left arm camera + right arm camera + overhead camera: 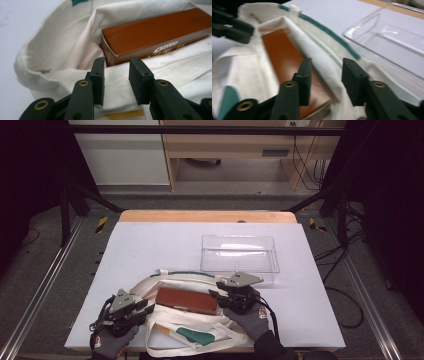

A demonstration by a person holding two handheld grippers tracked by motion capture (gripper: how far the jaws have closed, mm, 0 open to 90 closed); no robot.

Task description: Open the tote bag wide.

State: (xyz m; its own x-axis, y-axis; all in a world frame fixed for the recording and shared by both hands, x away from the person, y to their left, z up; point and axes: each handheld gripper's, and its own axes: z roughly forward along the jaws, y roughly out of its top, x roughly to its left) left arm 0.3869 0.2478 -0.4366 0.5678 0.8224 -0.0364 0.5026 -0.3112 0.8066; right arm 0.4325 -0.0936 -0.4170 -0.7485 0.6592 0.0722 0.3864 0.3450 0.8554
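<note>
"Where's the box sitting?"

"The brown box (pixel 186 301) lies in the mouth of the cream tote bag (pixel 175 330) on the surface (pixel 150 245), between my two grippers. Its long axis runs from my left gripper (pixel 145 309) across to my right gripper (pixel 216 296), one short end toward each."

"Flat or tilted?"

"Flat, broad face up. Seen along my left fingers (pixel 98 75), the near short end sits just beyond the tips, and the box stretches away to the upper right, printed side face toward me."

"Are you gripping anything?"

"On the left, my fingers are parted over the bag's cloth edge; I can't tell whether they press it. On the right, my fingers (pixel 305 77) are released. The box's end lies under and beyond one of them, and a fold of bag cloth passes through the gap."

"Anything else close?"

"A clear plastic bin (pixel 240 252), just beyond my right fingers."
</note>
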